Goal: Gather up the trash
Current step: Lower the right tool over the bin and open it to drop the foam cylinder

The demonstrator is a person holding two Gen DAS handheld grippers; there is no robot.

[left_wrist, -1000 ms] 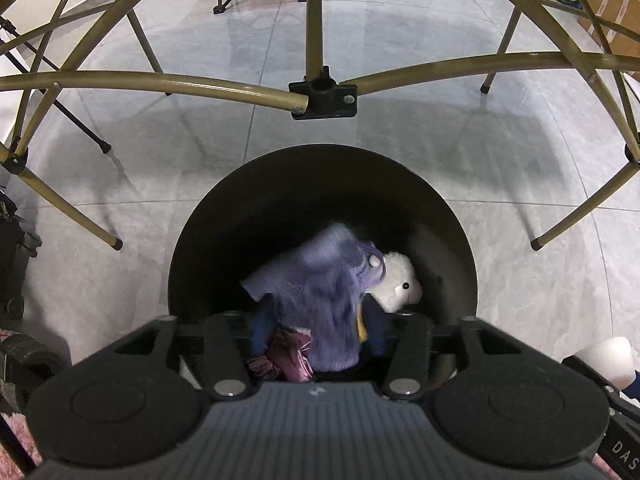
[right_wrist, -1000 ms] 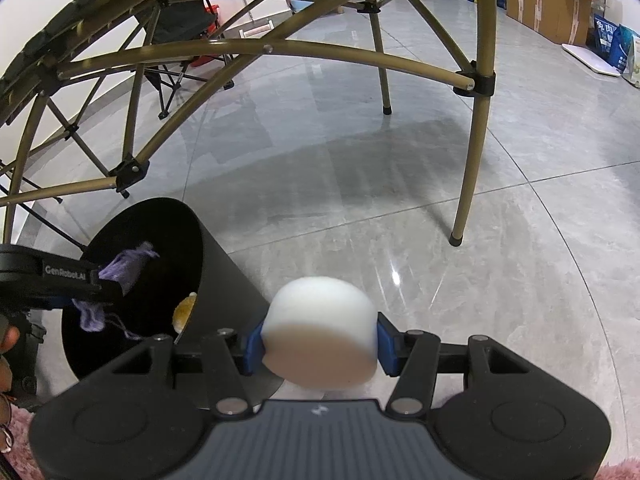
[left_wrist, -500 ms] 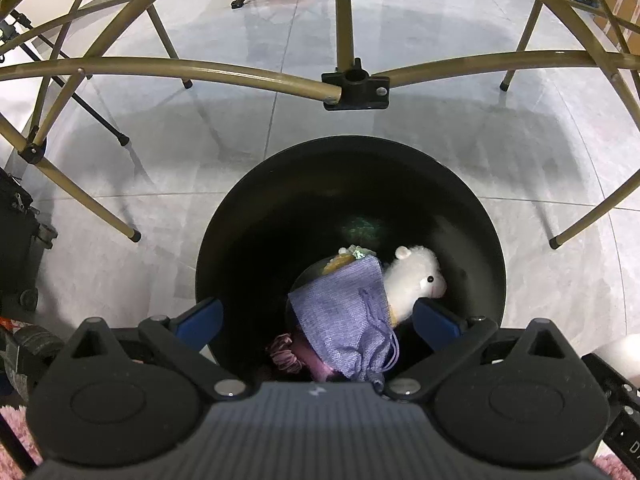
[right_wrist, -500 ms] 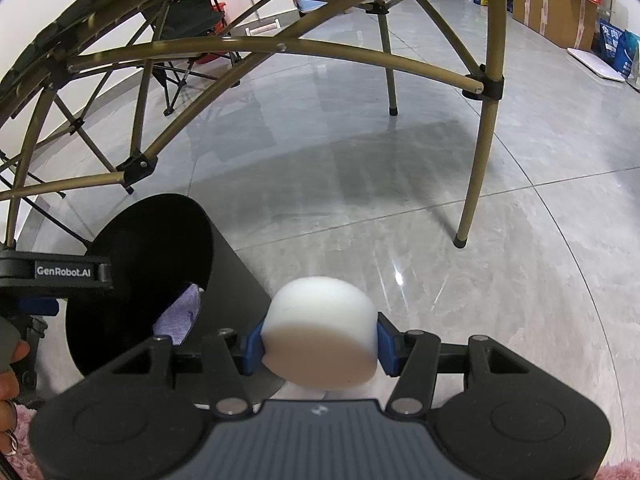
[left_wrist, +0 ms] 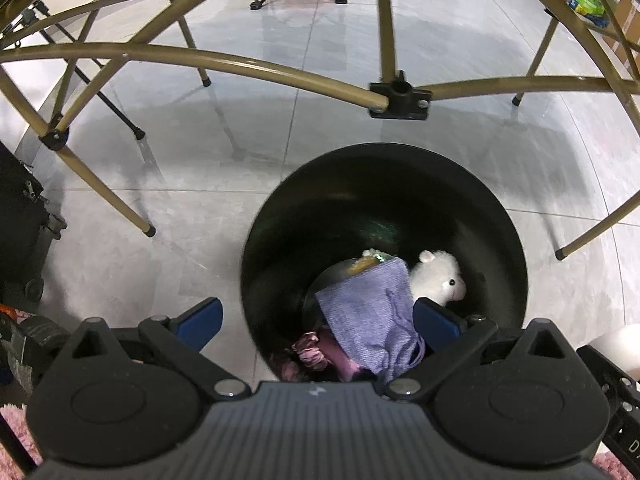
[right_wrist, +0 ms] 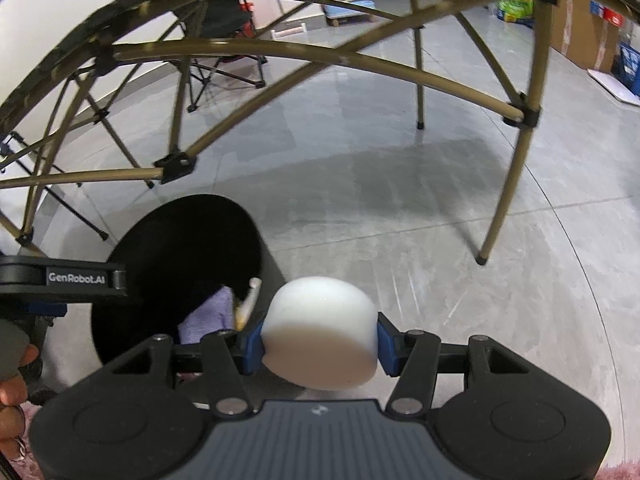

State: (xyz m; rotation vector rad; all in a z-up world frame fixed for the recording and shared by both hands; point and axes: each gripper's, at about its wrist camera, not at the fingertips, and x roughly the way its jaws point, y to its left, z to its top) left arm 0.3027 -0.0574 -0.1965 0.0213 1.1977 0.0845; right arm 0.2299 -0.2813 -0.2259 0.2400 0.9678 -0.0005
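Left wrist view: left gripper (left_wrist: 318, 320) jaws spread wide, nothing between; purple pouch (left_wrist: 370, 312) lies in black bin (left_wrist: 508, 248) beside plush lamb (left_wrist: 438, 276), atop pink item, possibly fabric. Right gripper (right_wrist: 320, 346) clamps white cylinder (right_wrist: 322, 330) beside bin.

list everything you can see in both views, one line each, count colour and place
round black trash bin: 1, black, on the grey floor under the frame
purple drawstring cloth pouch: 1, lilac, inside the bin on top of the pile
white plush lamb toy: 1, white, inside the bin beside the pouch
pink crumpled fabric: 1 clump, pink, in the bin under the pouch
white foam cylinder: 1, white, between the right gripper's pads, beside the bin
gold metal tube frame: 1, gold with black joints, arching over the floor
folding camp chair: 1, dark, far back
cardboard boxes: several, brown, far right
left gripper: 1, black with blue pads, open above the bin
right gripper: 1, black with blue pads, shut on the cylinder
person's hand: 1, lower left edge
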